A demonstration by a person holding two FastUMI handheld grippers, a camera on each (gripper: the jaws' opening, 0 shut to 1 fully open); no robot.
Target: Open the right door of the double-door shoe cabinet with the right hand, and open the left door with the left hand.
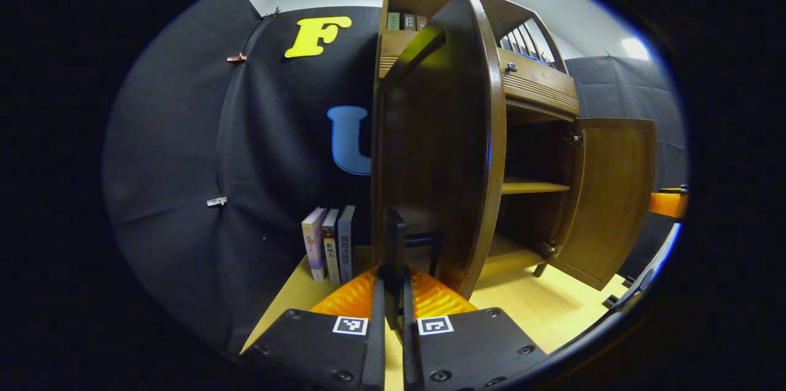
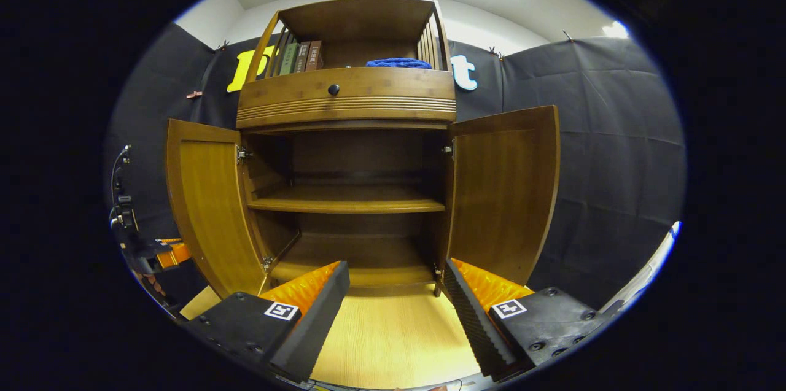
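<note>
Both doors are standing wide: left door (image 2: 212,207) at nine o'clock, right door (image 2: 506,194) at three. The left gripper (image 1: 393,256) is pinching the left door's handle (image 1: 395,237); it should release cleanly, without dragging. The right gripper (image 2: 396,293) is hanging released.

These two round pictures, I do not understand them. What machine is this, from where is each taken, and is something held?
There is no robot: a person holds a two-finger gripper in each hand, and a camera rides on each.

The left gripper view looks along the left gripper. Its fingers are shut on the dark handle of the brown wooden left door, which stands swung out. Three upright books stand beside the cabinet.

The right gripper view faces the brown wooden shoe cabinet from the front. The right gripper is open and holds nothing. The right door stands open too, the inner shelf is bare, and a blue cloth lies on top.
</note>
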